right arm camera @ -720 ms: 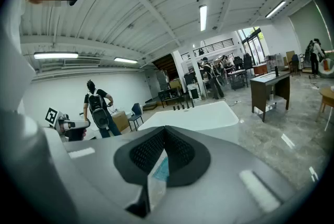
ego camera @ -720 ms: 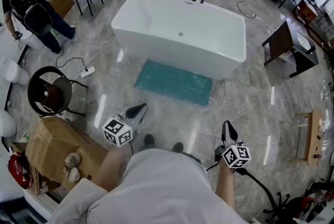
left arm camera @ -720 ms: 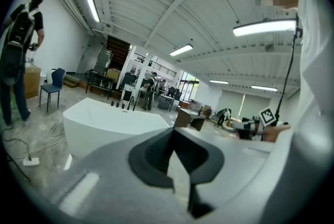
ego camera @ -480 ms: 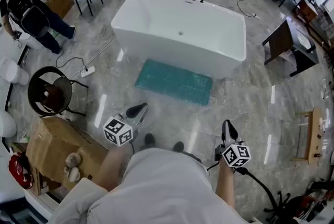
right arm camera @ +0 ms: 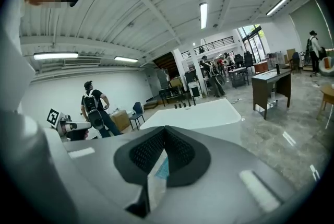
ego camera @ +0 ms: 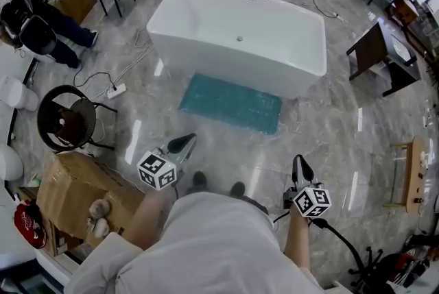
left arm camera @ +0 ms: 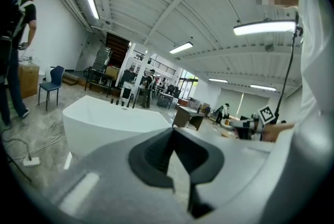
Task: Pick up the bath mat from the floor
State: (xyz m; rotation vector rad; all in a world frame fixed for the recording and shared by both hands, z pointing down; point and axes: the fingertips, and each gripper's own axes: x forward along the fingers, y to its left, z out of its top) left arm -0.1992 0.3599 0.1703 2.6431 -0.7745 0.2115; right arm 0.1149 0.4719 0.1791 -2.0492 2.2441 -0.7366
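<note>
Head view looks steeply down; both gripper views face the bathtub (ego camera: pixel 226 65).

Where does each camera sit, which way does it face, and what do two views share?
Head view: on the person's head, steeply down at the bath mat before the bathtub; torso, arms, left gripper and right gripper show.
Left gripper view: rides that gripper, forward past shut jaws toward the bathtub; clothing at right.
Right gripper view: likewise toward the bathtub, jaws shut; clothing at left.
Shared: both gripper views show the bathtub and the opposite gripper.
</note>
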